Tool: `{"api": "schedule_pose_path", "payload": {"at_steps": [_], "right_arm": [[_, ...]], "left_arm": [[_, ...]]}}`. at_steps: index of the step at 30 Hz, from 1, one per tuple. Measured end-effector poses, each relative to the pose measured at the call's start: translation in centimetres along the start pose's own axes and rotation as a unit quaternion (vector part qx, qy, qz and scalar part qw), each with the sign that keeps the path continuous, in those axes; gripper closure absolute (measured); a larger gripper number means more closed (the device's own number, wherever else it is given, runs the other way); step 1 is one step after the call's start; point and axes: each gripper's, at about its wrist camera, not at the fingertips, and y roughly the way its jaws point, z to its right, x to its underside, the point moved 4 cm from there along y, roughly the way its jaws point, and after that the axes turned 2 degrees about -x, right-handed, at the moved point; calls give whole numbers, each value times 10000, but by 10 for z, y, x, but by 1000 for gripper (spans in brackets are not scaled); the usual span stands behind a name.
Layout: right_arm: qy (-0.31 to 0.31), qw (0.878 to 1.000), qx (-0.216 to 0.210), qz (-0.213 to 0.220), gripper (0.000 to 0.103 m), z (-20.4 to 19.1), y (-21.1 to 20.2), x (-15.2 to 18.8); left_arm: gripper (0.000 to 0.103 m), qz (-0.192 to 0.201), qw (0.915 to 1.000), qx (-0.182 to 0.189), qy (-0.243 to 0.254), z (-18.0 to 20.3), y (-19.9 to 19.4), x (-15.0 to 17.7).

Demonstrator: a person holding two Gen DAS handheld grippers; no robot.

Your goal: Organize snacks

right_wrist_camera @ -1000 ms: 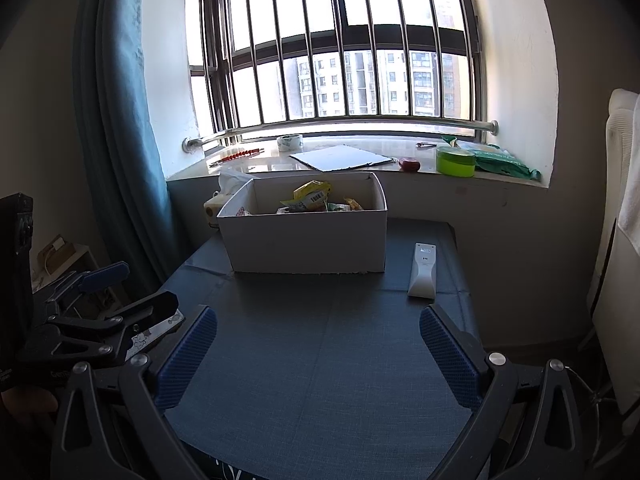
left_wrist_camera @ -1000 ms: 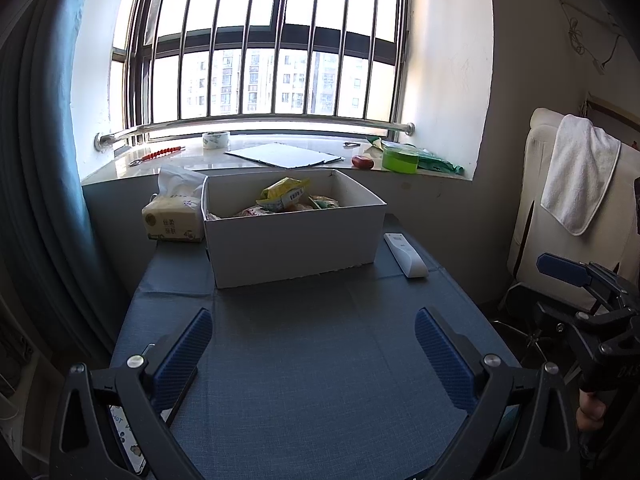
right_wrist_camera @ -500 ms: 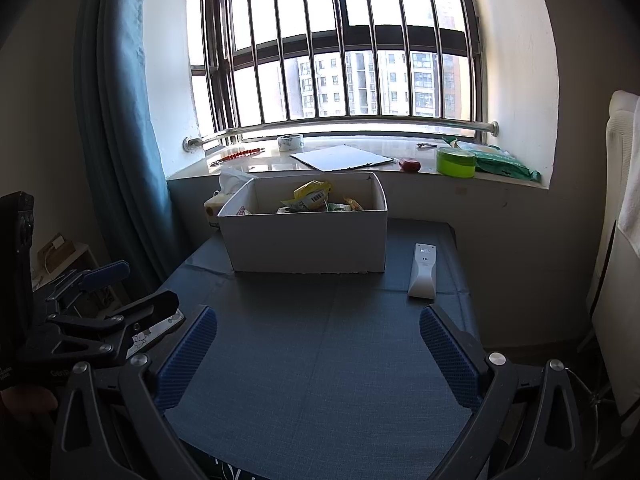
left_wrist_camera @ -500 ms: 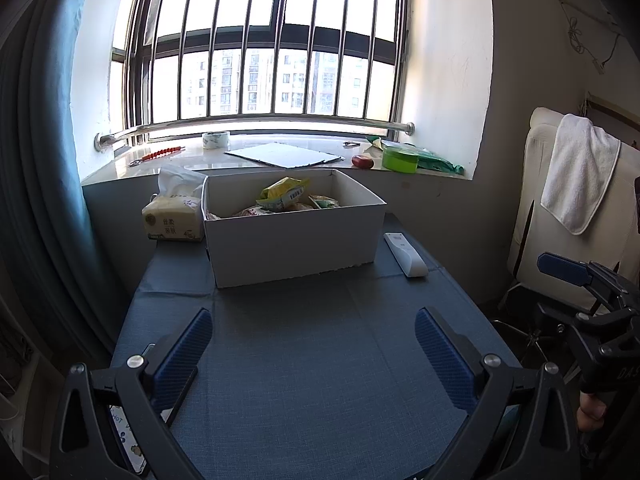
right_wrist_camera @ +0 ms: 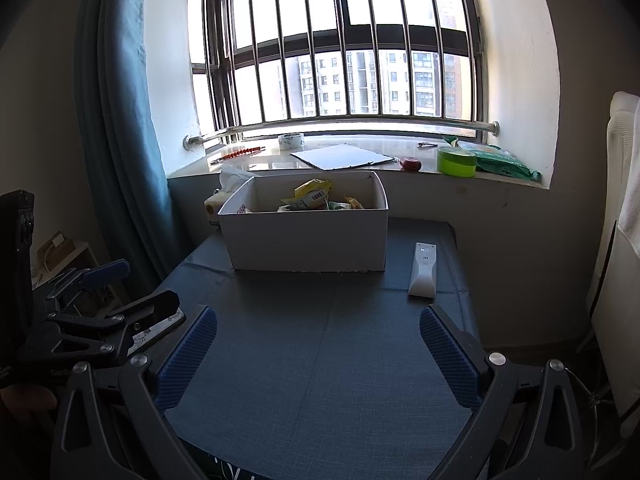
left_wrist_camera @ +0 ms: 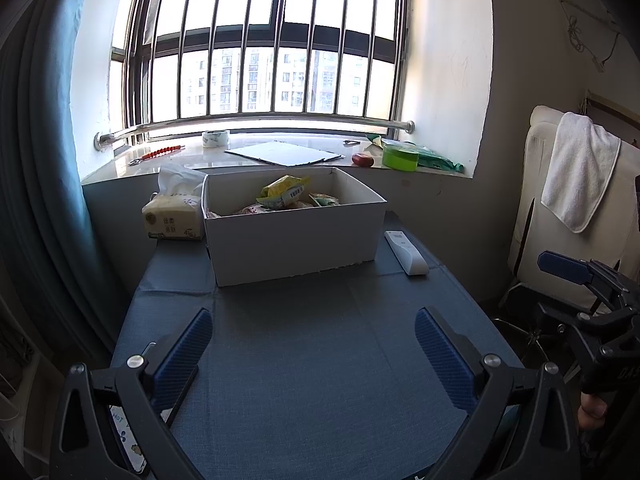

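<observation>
A white cardboard box (left_wrist_camera: 294,240) (right_wrist_camera: 308,240) stands at the far end of the blue-grey table (left_wrist_camera: 320,360) (right_wrist_camera: 320,360). Several snack packets lie inside it, a yellow one (left_wrist_camera: 285,190) (right_wrist_camera: 313,192) on top. My left gripper (left_wrist_camera: 314,354) hovers open over the near part of the table, nothing between its blue pads. My right gripper (right_wrist_camera: 318,354) is likewise open and empty, well short of the box. Each gripper also shows at the edge of the other's view.
A white remote (left_wrist_camera: 406,252) (right_wrist_camera: 424,274) lies right of the box, a tissue pack (left_wrist_camera: 174,216) to its left. A phone (left_wrist_camera: 128,424) rests at the table's near left edge. The windowsill holds tape, a board and a green tub (left_wrist_camera: 400,158). A towel-draped chair (left_wrist_camera: 576,184) stands right.
</observation>
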Motion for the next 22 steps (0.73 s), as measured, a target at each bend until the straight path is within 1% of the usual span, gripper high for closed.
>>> {"api": "schedule_pose_path", "payload": {"at_steps": [22], "right_arm": [[-15, 10000, 0, -14, 0, -3, 1, 3]], "left_arm": [[0, 23, 10000, 27, 30, -1, -1, 3]]}}
